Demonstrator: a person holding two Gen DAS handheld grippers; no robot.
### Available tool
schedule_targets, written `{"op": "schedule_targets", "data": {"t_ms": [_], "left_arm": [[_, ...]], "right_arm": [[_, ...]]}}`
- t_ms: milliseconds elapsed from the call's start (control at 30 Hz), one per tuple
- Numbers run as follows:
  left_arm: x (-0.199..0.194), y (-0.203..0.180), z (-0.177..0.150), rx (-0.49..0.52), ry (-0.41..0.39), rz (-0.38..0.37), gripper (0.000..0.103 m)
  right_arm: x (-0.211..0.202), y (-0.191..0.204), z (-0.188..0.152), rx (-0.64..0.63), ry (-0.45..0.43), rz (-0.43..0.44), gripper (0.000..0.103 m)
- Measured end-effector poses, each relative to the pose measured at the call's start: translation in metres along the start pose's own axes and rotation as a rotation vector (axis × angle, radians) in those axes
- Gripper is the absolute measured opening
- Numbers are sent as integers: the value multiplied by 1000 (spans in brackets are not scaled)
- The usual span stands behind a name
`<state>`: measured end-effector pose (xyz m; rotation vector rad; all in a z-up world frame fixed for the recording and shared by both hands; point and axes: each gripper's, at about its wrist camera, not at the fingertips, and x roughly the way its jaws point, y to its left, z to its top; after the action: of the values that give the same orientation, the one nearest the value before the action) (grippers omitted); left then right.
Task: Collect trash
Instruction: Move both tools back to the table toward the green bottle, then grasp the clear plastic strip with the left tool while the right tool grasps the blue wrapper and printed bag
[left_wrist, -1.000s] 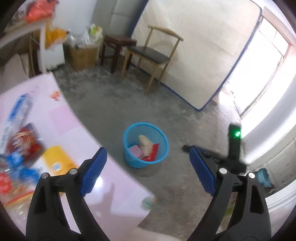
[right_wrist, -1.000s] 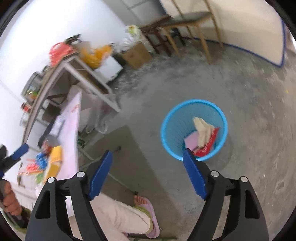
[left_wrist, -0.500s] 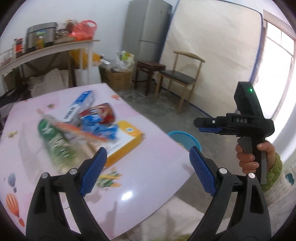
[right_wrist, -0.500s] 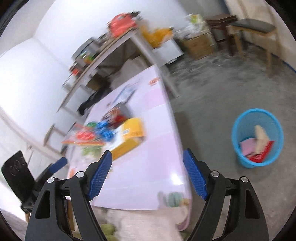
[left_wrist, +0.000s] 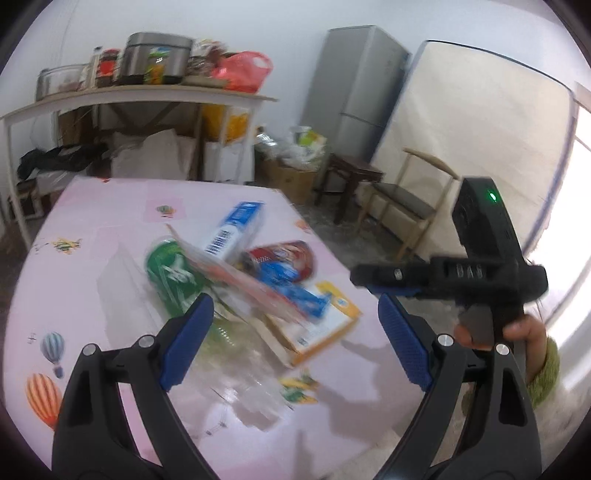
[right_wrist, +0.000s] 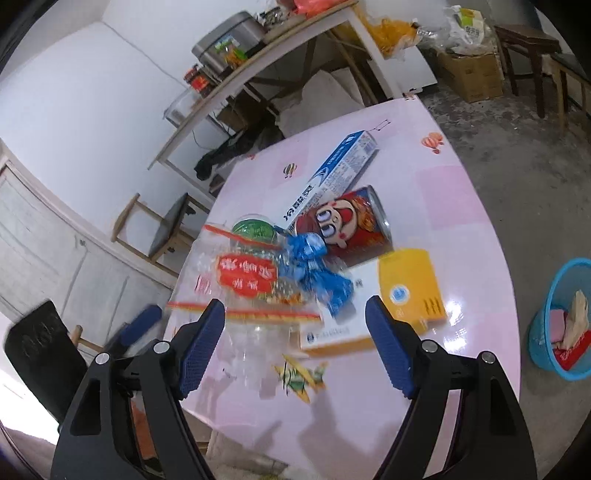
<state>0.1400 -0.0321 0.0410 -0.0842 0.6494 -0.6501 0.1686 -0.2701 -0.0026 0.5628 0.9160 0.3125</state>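
Observation:
A pile of trash lies on the pink table: a blue-white toothpaste box, a red cartoon can, a yellow-white box, a crumpled blue wrapper, a clear bag with a red label and a green bottle. My right gripper hovers open over the pile's near side, nothing between its pads. My left gripper is open too, above the near edge of the yellow-white box. The blue basket stands on the floor to the right with pink, red and beige scraps inside.
A white shelf table behind carries a metal cooker and a red bag. Farther right are a grey fridge, a cardboard box, a dark stool and a wooden chair. A hand holds the right gripper's handle.
Both views have swung from the floor and blue basket over to the table and its trash pile. Both grippers stayed open and empty throughout.

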Motion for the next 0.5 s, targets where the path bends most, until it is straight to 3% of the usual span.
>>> {"op": "schedule_targets", "data": {"t_ms": [167,367,500], "left_arm": [[18,25,21,-105,51,1,86],[41,47,27,-195,162,-3,77],[53,54,27,-226,204,-12,65]], "right_arm": [[31,5,19,-19,49,-38,77],[66,6,30,-40,97,-79,77],[83,7,33,-61,133,-78,76]]}}
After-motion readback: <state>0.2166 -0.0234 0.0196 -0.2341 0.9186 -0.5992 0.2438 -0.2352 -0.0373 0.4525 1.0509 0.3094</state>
